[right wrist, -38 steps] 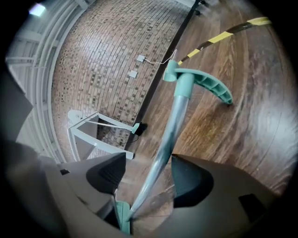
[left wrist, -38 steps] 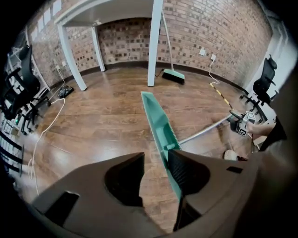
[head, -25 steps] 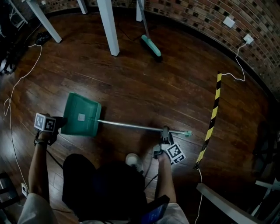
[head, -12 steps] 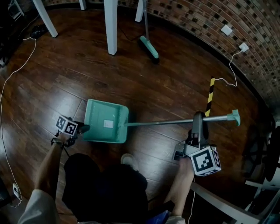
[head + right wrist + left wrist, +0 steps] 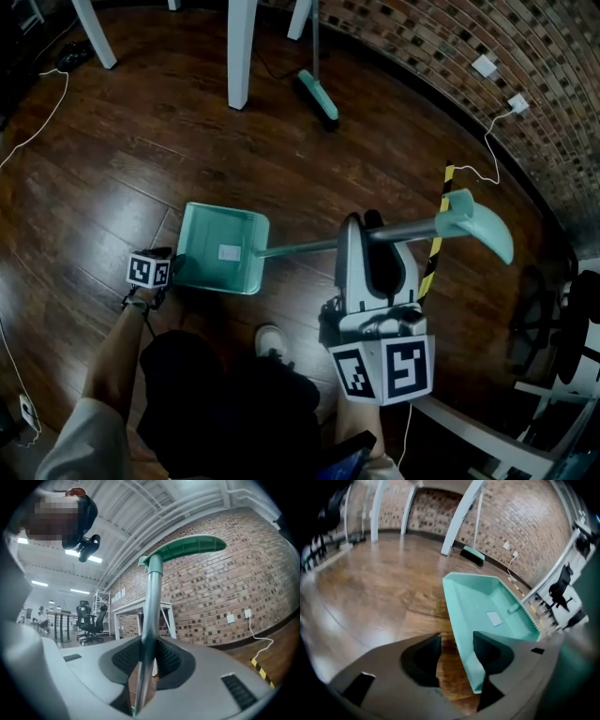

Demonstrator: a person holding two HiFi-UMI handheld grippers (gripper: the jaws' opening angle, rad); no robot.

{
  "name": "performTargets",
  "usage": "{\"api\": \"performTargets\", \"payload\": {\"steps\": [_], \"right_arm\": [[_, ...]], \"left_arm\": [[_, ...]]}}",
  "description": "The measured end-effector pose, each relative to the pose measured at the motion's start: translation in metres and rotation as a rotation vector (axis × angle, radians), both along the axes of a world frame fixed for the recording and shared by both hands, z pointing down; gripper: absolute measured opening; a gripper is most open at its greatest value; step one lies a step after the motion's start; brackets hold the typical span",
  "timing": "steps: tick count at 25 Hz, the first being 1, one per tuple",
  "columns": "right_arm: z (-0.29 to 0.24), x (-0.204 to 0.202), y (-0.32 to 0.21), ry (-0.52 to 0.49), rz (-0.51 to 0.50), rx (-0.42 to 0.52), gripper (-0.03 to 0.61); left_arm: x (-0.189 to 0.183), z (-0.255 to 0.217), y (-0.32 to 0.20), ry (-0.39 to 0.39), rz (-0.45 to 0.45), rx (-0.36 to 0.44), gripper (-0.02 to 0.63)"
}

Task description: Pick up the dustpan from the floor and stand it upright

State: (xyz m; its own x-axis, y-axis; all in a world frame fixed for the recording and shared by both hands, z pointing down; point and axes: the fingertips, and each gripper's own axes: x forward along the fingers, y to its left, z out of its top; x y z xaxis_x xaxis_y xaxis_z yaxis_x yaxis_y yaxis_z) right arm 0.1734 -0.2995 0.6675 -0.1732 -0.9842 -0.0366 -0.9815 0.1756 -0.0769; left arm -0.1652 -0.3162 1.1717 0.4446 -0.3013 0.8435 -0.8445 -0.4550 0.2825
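Observation:
The teal dustpan (image 5: 220,248) rests with its pan on the wooden floor. Its metal pole (image 5: 309,247) rises to the right and ends in a green grip (image 5: 478,225). My right gripper (image 5: 370,234) is shut on the pole below the grip, and in the right gripper view the pole (image 5: 151,602) is pinched between the ribbed pads (image 5: 168,657). My left gripper (image 5: 172,272) sits at the pan's near left corner. Its jaws have just been opening and now stand wide. The pan's side wall (image 5: 464,653) runs between them, by the right jaw, with nothing pressing on it.
A broom (image 5: 319,94) leans by the brick wall at the back, next to white table legs (image 5: 240,52). A yellow-black striped strip (image 5: 448,187) lies on the floor at the right. A white cable (image 5: 37,131) trails at the left. My shoe (image 5: 272,339) is just behind the pan.
My right gripper has risen high toward the head camera and rolled, lifting the handle end off the floor. The pan slid right. My left gripper followed it, staying at its left edge.

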Motion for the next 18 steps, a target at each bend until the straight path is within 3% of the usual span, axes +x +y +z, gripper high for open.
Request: {"api": "performTargets", "payload": {"steps": [3, 4, 5, 6, 8, 10, 15, 18], "right_arm": [[-0.007, -0.027, 0.001, 0.067, -0.069, 0.028, 0.089], [-0.008, -0.033, 0.001, 0.079, -0.085, 0.037, 0.089], [-0.01, -0.04, 0.001, 0.088, -0.1, 0.046, 0.089], [-0.01, -0.046, 0.001, 0.095, -0.116, 0.054, 0.089], [-0.01, -0.057, 0.0, 0.102, -0.147, 0.066, 0.089], [-0.01, -0.065, -0.001, 0.103, -0.173, 0.07, 0.089], [-0.013, -0.076, 0.002, 0.113, -0.268, 0.066, 0.091], [-0.016, -0.08, 0.01, 0.126, -0.345, 0.077, 0.106]], "left_arm": [[-0.004, -0.035, -0.013, -0.185, 0.136, 0.336, 0.164], [0.002, -0.043, -0.009, -0.212, 0.205, 0.398, 0.147], [0.009, -0.046, -0.003, -0.221, 0.277, 0.431, 0.049], [0.016, -0.045, 0.005, -0.217, 0.347, 0.434, 0.009], [0.027, -0.034, 0.02, -0.2, 0.451, 0.376, 0.011], [0.028, -0.022, 0.03, -0.189, 0.49, 0.295, 0.012], [0.03, -0.006, 0.044, -0.143, 0.472, 0.155, 0.011], [0.022, 0.016, 0.054, -0.171, 0.45, 0.09, 0.011]]}}
